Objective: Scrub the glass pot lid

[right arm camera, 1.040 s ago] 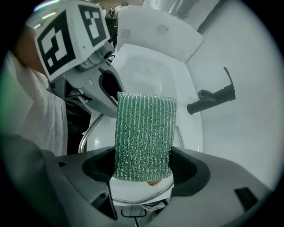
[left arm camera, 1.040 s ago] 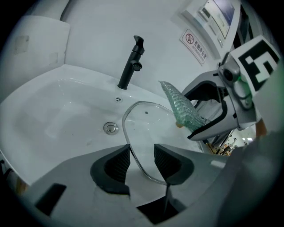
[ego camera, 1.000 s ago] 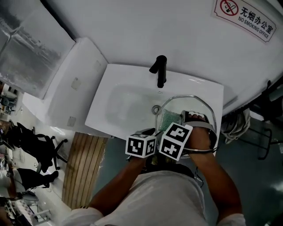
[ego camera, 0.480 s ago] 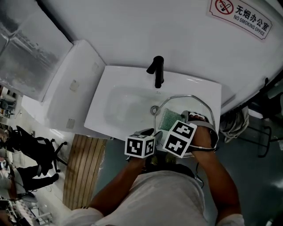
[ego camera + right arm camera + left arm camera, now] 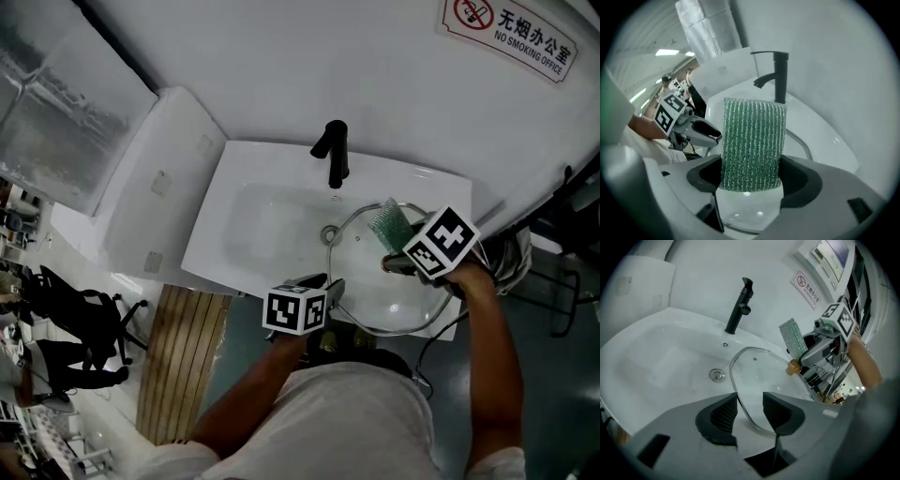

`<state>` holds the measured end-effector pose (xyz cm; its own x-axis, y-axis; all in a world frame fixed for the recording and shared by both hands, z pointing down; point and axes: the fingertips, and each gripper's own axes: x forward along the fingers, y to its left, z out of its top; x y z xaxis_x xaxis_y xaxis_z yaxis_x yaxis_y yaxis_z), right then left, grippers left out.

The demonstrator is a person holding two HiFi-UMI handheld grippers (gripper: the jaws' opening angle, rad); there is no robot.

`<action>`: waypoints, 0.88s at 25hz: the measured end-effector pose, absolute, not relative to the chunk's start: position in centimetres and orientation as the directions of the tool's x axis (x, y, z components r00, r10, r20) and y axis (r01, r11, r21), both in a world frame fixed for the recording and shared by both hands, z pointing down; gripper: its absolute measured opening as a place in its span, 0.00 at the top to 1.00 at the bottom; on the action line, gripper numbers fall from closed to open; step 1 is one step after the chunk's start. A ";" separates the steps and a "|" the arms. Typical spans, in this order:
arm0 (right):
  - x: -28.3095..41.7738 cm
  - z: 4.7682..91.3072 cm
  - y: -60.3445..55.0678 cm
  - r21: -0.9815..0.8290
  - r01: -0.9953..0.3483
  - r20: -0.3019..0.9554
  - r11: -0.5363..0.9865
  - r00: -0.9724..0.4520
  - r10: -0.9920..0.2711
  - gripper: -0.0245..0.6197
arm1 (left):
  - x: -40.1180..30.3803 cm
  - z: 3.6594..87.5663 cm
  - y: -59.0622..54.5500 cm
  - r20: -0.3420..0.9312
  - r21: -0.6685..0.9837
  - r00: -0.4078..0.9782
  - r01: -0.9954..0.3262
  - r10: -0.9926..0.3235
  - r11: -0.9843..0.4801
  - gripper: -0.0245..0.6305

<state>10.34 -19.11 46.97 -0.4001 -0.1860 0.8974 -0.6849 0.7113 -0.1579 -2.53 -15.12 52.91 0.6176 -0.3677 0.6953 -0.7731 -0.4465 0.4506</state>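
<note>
Two tools in play. The right tool (image 5: 751,176) is clamped on a green scrub pad (image 5: 752,140). The pad stands up out of the jaws, lifted off the glass, near the tap (image 5: 336,155).

The left tool (image 5: 750,404) has its jaws apart. The rim of the glass pot lid (image 5: 370,298) runs through the gap, and the pads don't look pressed onto it. It may be steadying the lid, not gripping it.

The lid sits over the right part of the white sink (image 5: 253,216), its near edge reaching past the basin's front lip, brass-coloured knob (image 5: 792,367) up. It lies roughly flat or a bit tilted, can't tell which.

Handling, as a judgement:
- **Lid:** stiff, fairly heavy, breakable, probably slick if wet. The domed glass gives the pads nothing to bite on.
- **Where to hold:** the metal-edged rim at the near-left, or the knob. The rim gives more leverage against scrubbing force.
- **Risk:** an unclamped lid could skate on the smooth basin or knock the ceramic, so the rim wants a firm pinch before hard strokes.
- **Pad:** light, soft and floppy. It will bend over under pressure, so press it flat-on.

Scrubbing is not finished as far as I can judge. The pad is off the glass right now.
</note>
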 end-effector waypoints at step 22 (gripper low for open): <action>15.1 45.3 -20.7 -0.329 -0.799 0.765 0.504 -0.538 -0.354 0.42 | -2.6 53.0 -15.2 0.696 0.455 0.616 -0.776 -0.370 -0.437 0.68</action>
